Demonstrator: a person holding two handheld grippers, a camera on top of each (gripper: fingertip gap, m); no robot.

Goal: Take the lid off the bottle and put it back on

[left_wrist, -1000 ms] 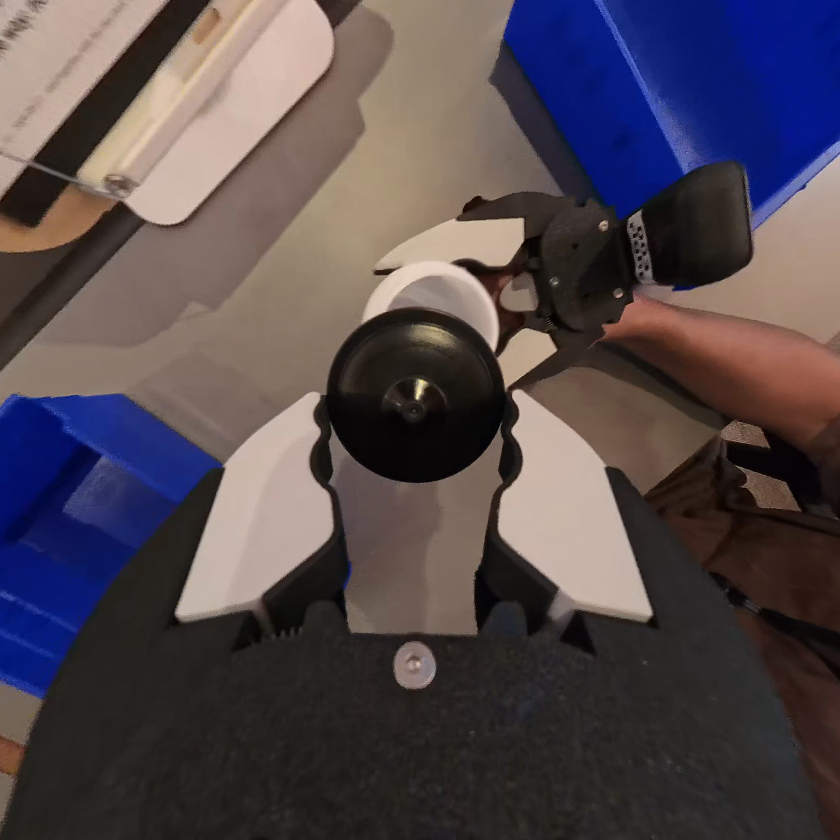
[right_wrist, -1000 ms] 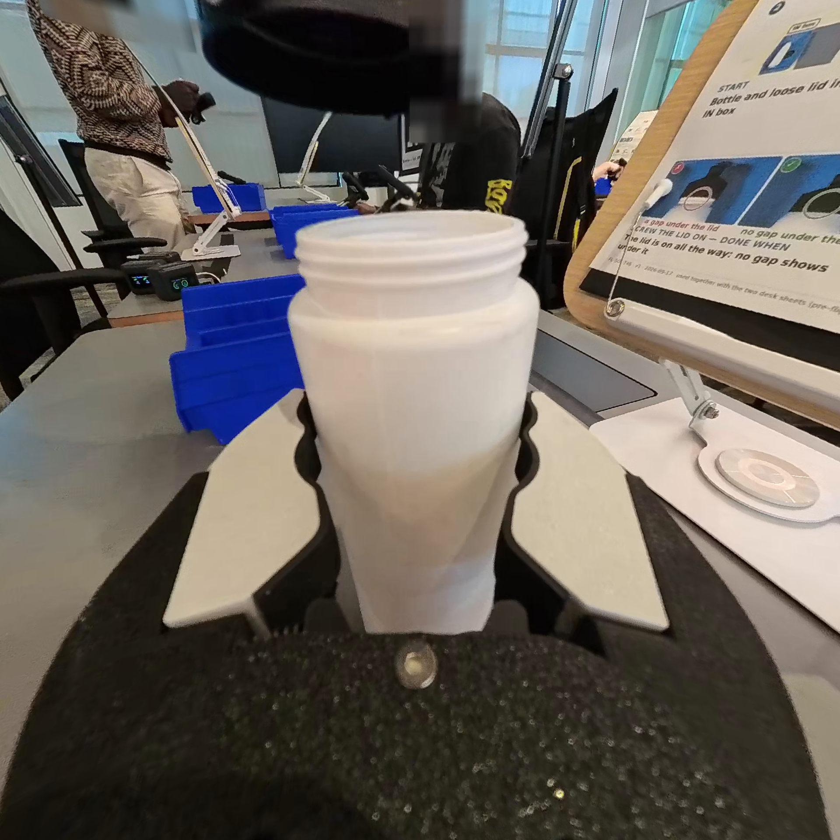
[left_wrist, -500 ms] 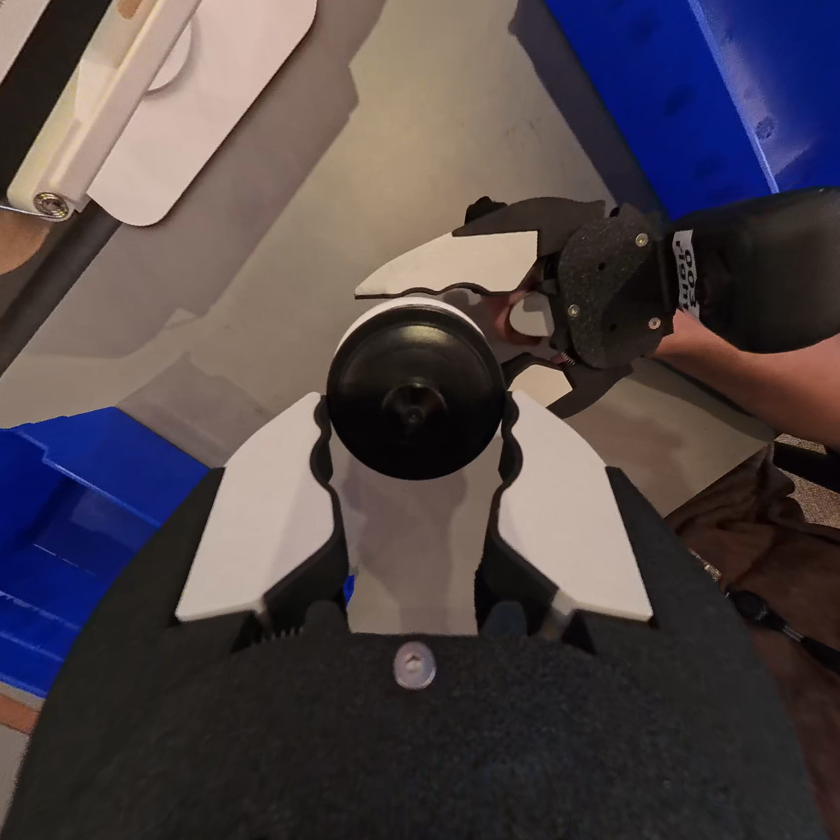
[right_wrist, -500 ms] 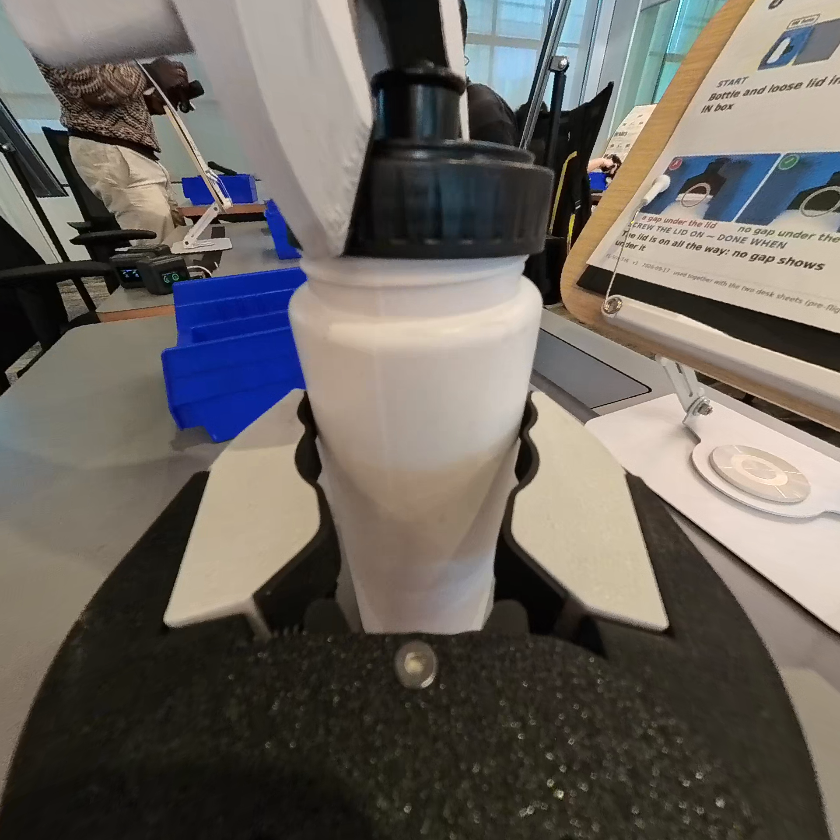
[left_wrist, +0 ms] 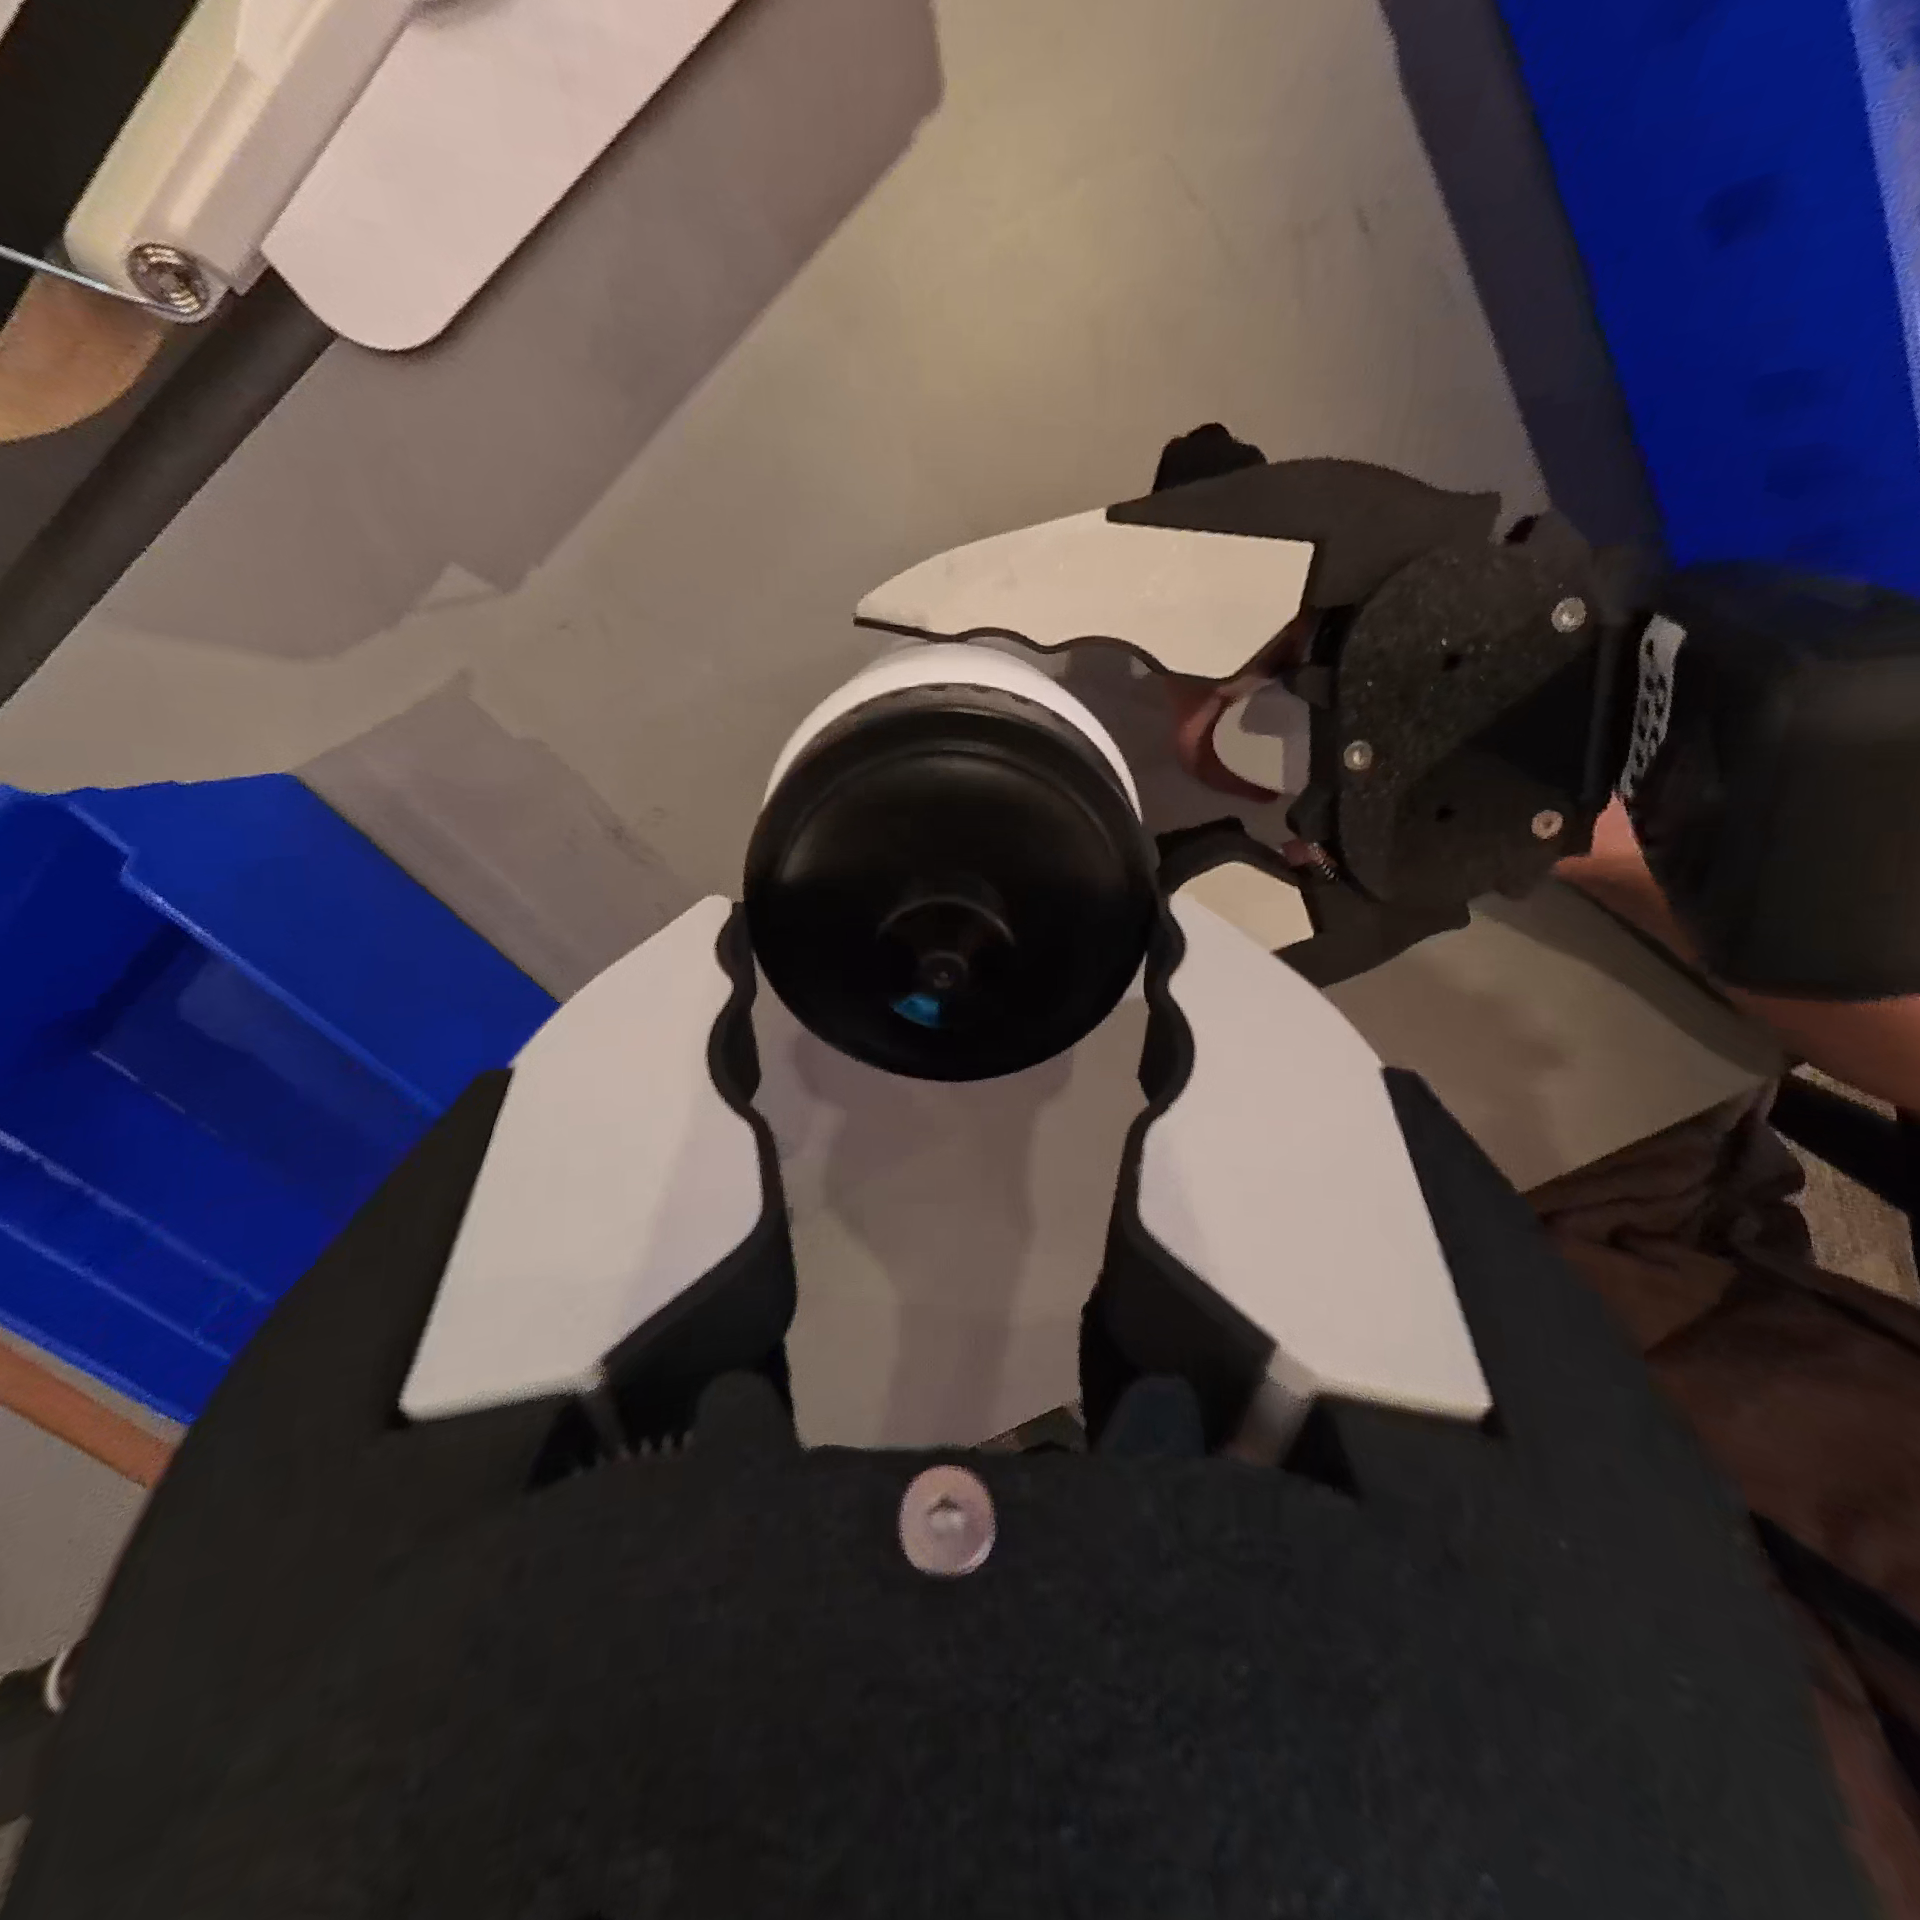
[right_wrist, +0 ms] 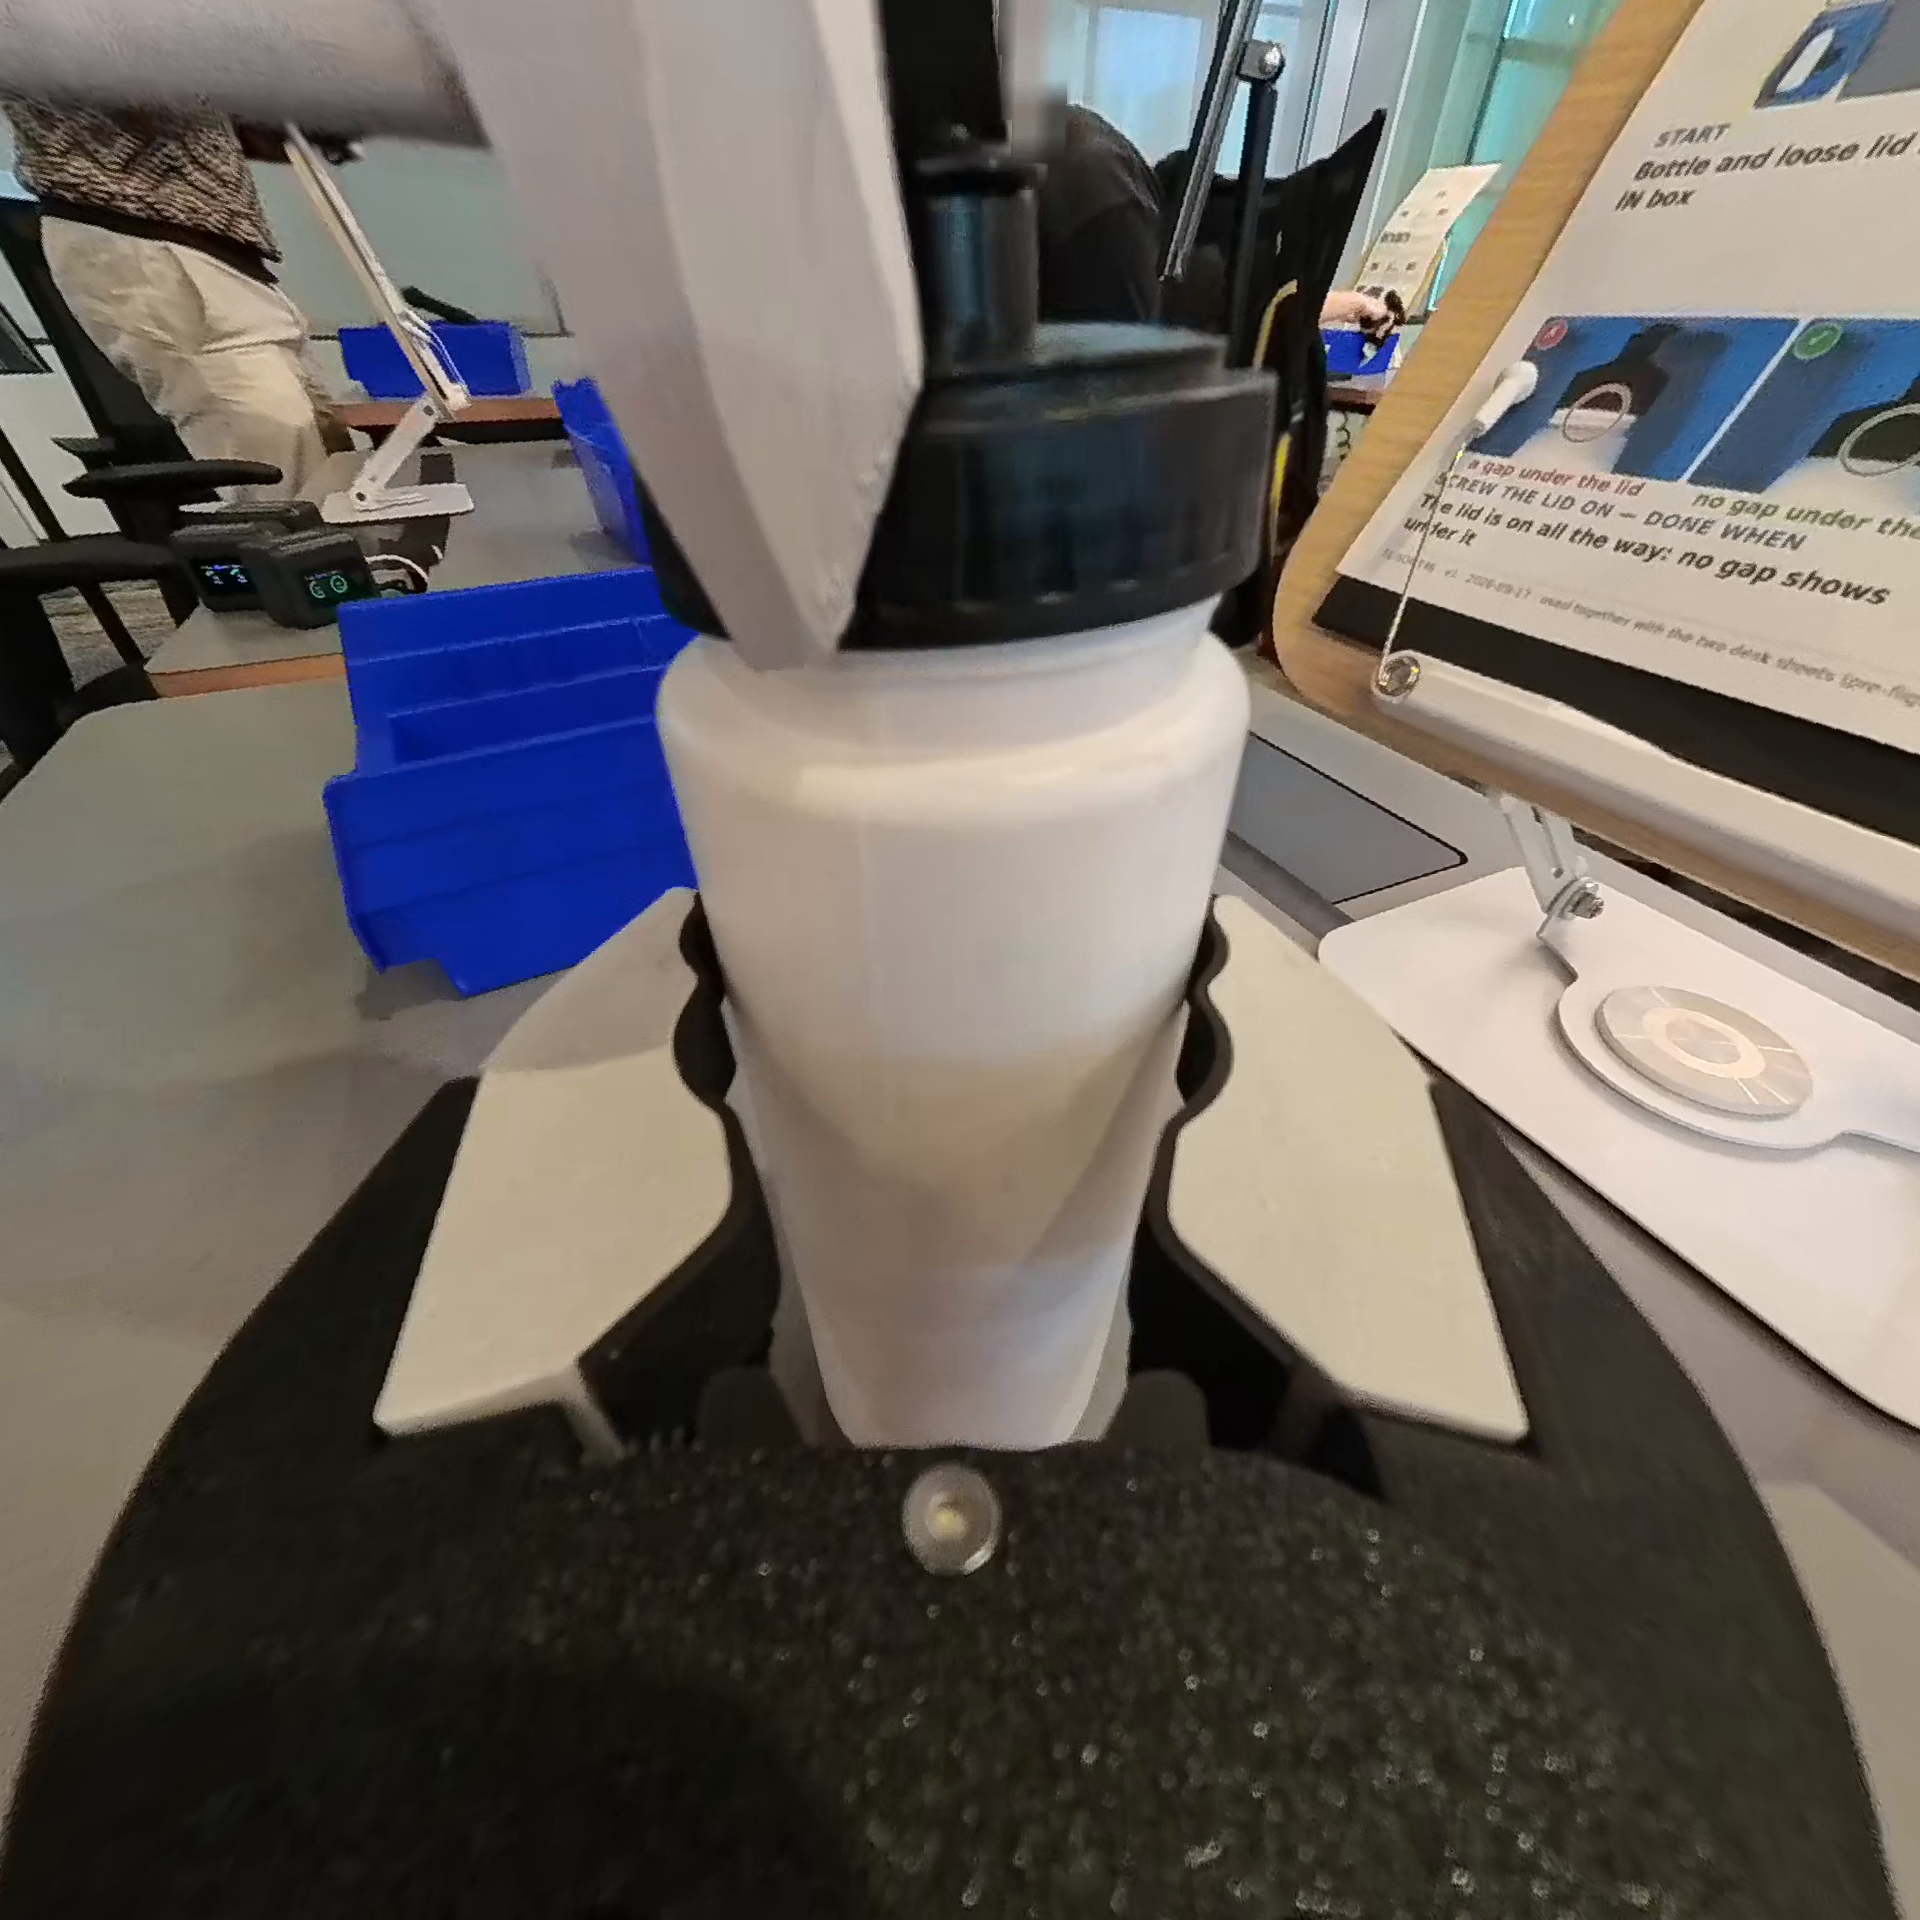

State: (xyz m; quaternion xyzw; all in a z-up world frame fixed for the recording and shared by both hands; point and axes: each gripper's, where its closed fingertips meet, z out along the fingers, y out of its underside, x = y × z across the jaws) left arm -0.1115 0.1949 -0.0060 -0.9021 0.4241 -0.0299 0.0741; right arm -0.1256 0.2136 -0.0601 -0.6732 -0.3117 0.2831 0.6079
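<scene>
The left gripper squeezes the black lid, which sits on top of the white bottle. The right gripper squeezes the bottle, upright over the grey table, near the blue bin.

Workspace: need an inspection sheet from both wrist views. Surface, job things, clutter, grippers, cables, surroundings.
Surface: grey table, bare patches visible.
Job's things: white bottle upright, black lid sitting on its mouth.
Clutter: blue bins; instruction board on a white stand.
Grippers: right gripper clamps the bottle body; left gripper grips the lid from above.
Cables: nothing seen.
Surroundings: office chairs, other desks, a person standing at far left.
</scene>
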